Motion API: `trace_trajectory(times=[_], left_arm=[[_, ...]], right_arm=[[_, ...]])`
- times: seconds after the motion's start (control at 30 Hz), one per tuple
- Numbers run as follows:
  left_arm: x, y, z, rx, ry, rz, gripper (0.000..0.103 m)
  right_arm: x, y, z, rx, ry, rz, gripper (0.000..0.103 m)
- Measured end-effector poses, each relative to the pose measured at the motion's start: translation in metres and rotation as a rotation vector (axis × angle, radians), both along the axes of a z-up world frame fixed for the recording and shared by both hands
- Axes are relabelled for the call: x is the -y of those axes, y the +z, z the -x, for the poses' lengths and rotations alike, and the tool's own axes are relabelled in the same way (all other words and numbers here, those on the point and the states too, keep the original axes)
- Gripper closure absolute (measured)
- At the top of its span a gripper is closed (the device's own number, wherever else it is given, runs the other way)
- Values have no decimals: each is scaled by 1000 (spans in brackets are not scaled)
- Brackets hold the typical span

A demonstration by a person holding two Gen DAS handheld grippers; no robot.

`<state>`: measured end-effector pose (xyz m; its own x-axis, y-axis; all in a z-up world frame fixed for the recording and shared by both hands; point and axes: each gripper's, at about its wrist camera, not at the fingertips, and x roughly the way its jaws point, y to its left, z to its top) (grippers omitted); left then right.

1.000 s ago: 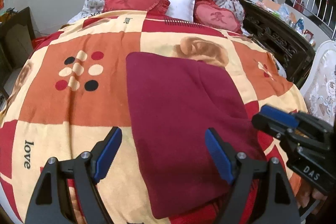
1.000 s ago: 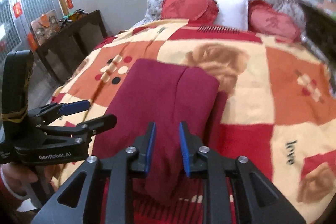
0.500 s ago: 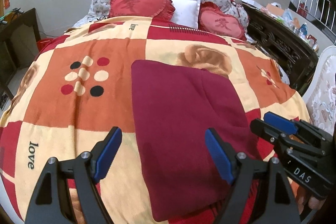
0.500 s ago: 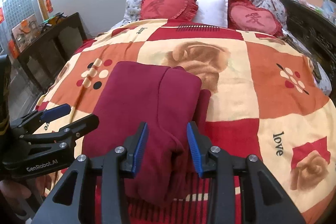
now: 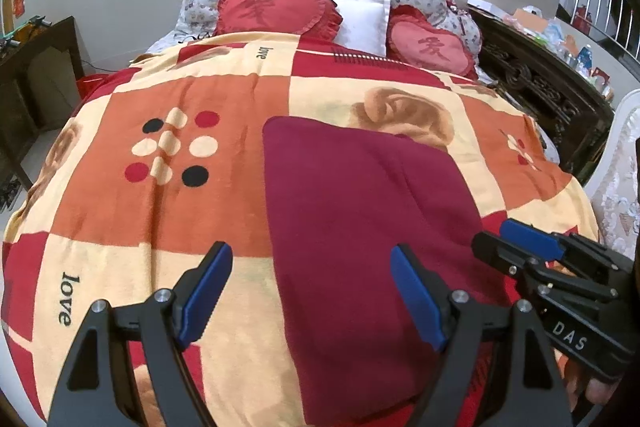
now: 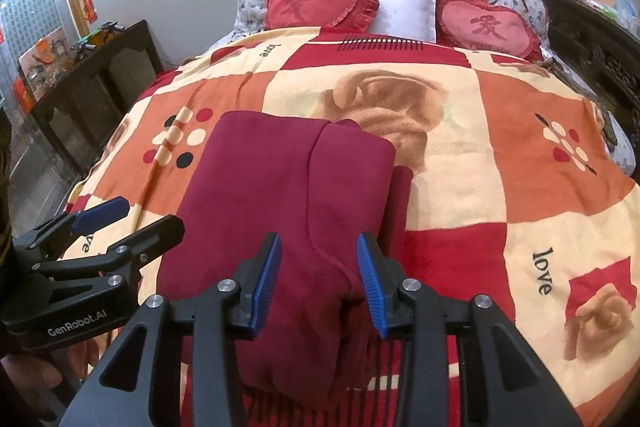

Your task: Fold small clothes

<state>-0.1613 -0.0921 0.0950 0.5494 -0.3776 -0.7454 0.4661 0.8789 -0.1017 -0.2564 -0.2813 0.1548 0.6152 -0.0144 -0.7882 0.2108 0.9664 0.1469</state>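
Since a second ago the right gripper (image 6: 318, 279) has spread its blue pads (image 6: 266, 279) apart and let go of the garment (image 6: 288, 195); the jaws now stand on either side of a raised fold at the garment's near end, not pressing it. The maroon garment lies folded flat on the blanket (image 6: 500, 147), its far edge just short of the blanket's brown rose, a narrow strip showing along its right side. The left gripper (image 5: 310, 301) hangs wide open over the garment's near left edge, one pad above the cloth, the other above bare blanket. Beyond the garment, at the blanket's far end, lie two heart cushions (image 5: 276, 9) and a white pillow (image 5: 364, 21).
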Motion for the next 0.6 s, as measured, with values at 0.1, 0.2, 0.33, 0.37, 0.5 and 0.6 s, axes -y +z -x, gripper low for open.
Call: trace_trajectory(times=[0.1,0.2,0.33,0.37,0.5,0.6], left_arm=[[1,-2,0,-3,1,-5,18],[1,-2,0,1,-1,-14,18],[1,-3,-1,-1,-5,-15,19],[1,-3,-1,-1,-6,-13,19],[1,-4,-1,0,-7,-18,19],[2,-5,-1,-3,-13,-22,19]], right_arm=[[-1,-1,-1,-6,2,-1,38],[-2,-3,-2,-10,1,-4,38],[-2,-6,-2,-20,1,-12,38],[-2,-6,-2,-21,1,-12,38],[-2,-7,-3,-25,-1,-15,37],[-1,-7,-3,-24,1,-16,37]])
